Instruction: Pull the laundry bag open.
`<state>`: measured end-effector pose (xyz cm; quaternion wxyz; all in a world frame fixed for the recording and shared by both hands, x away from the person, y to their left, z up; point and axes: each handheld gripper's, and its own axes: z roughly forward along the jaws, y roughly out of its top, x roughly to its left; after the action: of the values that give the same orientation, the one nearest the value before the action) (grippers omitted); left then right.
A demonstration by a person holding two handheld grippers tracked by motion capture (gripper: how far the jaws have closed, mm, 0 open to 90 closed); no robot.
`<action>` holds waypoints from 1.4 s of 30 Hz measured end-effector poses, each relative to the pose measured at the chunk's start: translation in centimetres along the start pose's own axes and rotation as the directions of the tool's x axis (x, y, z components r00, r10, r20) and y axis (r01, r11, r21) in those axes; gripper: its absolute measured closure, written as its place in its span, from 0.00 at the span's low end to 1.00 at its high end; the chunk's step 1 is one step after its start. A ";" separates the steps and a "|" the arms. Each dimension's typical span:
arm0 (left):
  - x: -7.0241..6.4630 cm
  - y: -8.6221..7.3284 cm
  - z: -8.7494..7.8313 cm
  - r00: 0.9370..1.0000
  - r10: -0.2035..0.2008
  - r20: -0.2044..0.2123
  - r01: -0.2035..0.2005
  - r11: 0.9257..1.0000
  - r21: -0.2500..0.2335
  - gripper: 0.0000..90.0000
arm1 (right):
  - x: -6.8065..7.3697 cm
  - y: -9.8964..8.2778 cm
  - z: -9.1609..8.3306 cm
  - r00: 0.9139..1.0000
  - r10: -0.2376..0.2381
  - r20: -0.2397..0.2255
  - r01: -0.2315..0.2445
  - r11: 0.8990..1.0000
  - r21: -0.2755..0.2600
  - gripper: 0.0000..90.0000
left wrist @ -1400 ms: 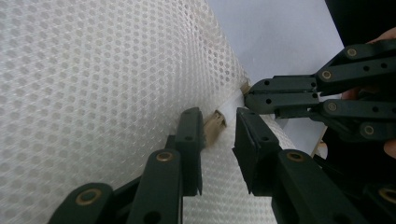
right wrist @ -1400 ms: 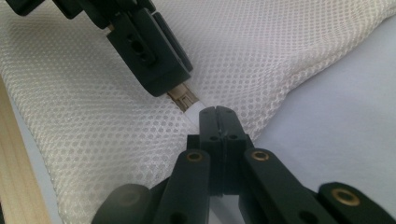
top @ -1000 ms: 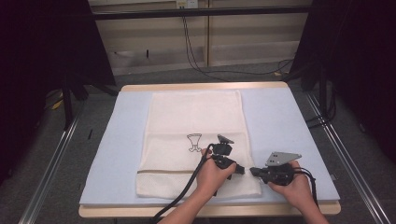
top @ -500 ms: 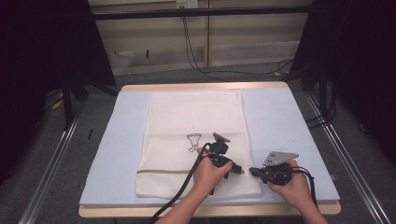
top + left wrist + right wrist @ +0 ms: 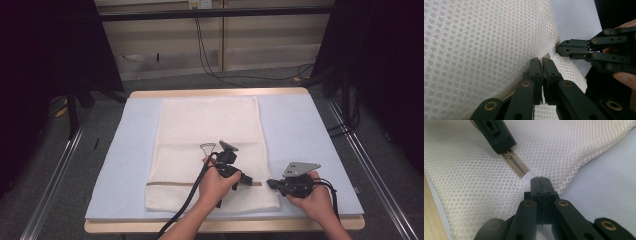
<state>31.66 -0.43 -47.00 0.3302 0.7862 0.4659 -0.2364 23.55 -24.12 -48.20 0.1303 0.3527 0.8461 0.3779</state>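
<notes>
A white mesh bag [image 5: 210, 130] lies flat on the pale blue mat [image 5: 300, 130], with a tan zipper [image 5: 170, 184] running across its near end. My left gripper [image 5: 248, 181] is shut on the zipper pull [image 5: 509, 153], its jaws pressed together over the tan zipper [image 5: 509, 93]. Just to its right, my right gripper [image 5: 270, 183] is shut on the small white tab [image 5: 527, 177] at the zipper's end, at the bag's right edge. In the left gripper view my right gripper [image 5: 559, 48] comes in from the right. In the right gripper view my left gripper [image 5: 505, 146] reaches down from the top.
The wooden table edge [image 5: 220, 226] runs just below the mat's front. Dark curtains [image 5: 45, 60] stand at both sides, and cables [image 5: 210, 50] hang along the back wall. A metal rail [image 5: 55, 175] runs along the floor at the left.
My left gripper has drawn a little to the left along the zipper, opening a small gap to the right gripper. The right hand has kept still.
</notes>
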 end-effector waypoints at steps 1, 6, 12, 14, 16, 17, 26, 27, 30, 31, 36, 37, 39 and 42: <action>0.0 0.0 0.0 1.000 -0.009 0.005 0.009 1.000 0.000 0.97 | 0.0 0.0 0.0 1.000 0.000 0.000 0.000 1.000 0.000 1.00; 0.3 0.0 -0.5 1.000 -0.007 0.012 0.007 1.000 0.013 0.97 | -0.1 -0.1 0.0 1.000 0.004 -0.005 -0.004 1.000 -0.005 1.00; 0.7 -0.1 -1.1 1.000 -0.013 0.012 0.013 1.000 0.005 0.97 | -0.1 -0.1 0.0 1.000 0.010 -0.008 -0.010 1.000 -0.009 1.00; 0.7 -0.1 -1.2 1.000 -0.025 0.016 0.025 1.000 0.003 0.97 | -0.1 -0.1 0.0 1.000 0.011 -0.005 -0.011 1.000 -0.008 1.00; 0.9 -0.2 -1.4 1.000 -0.021 0.015 0.021 1.000 0.001 0.97 | -0.1 -0.1 0.0 1.000 0.012 -0.004 -0.012 1.000 -0.008 1.00; 1.0 -0.2 -1.5 1.000 -0.022 0.016 0.022 1.000 0.003 0.97 | -0.1 -0.1 0.0 1.000 0.012 -0.004 -0.012 1.000 -0.008 1.00; 1.2 -0.3 -2.0 1.000 -0.016 0.018 0.016 1.000 0.000 0.97 | -0.1 -0.1 0.0 1.000 0.011 -0.005 -0.011 1.000 -0.009 1.00; 1.2 -0.3 -2.1 1.000 -0.008 0.009 0.008 1.000 0.001 0.97 | -0.1 -0.1 0.0 1.000 0.012 -0.004 -0.012 1.000 -0.009 1.00; 1.1 -0.4 -2.1 1.000 -0.021 0.008 0.021 1.000 -0.010 0.97 | -0.1 -0.1 0.0 1.000 0.012 -0.005 -0.012 1.000 -0.009 1.00; 1.3 -0.3 -2.3 1.000 -0.011 0.008 0.011 1.000 0.001 0.97 | -0.1 -0.1 0.0 1.000 0.012 -0.005 -0.012 1.000 -0.009 1.00; 1.5 -0.5 -3.1 1.000 -0.009 -0.002 0.009 1.000 -0.005 0.97 | -0.1 -0.3 0.1 1.000 0.013 -0.017 -0.013 1.000 -0.023 1.00; 1.6 -0.5 -3.1 1.000 -0.008 0.009 0.008 1.000 -0.006 0.97 | -0.1 -0.3 0.1 1.000 0.016 -0.016 -0.016 1.000 -0.025 1.00; 1.6 -0.6 -3.2 1.000 -0.017 0.000 0.017 1.000 -0.016 0.97 | -0.1 -0.4 0.1 1.000 0.015 -0.013 -0.016 1.000 -0.027 1.00; 1.8 -0.6 -3.4 1.000 -0.015 0.003 0.015 1.000 -0.010 0.97 | -0.1 -0.3 0.1 1.000 0.016 -0.016 -0.016 1.000 -0.027 1.00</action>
<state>32.15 3.29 -46.15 0.3331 0.7807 0.4725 -0.2374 23.53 -24.33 -48.52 0.1252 0.3546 0.8391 0.3930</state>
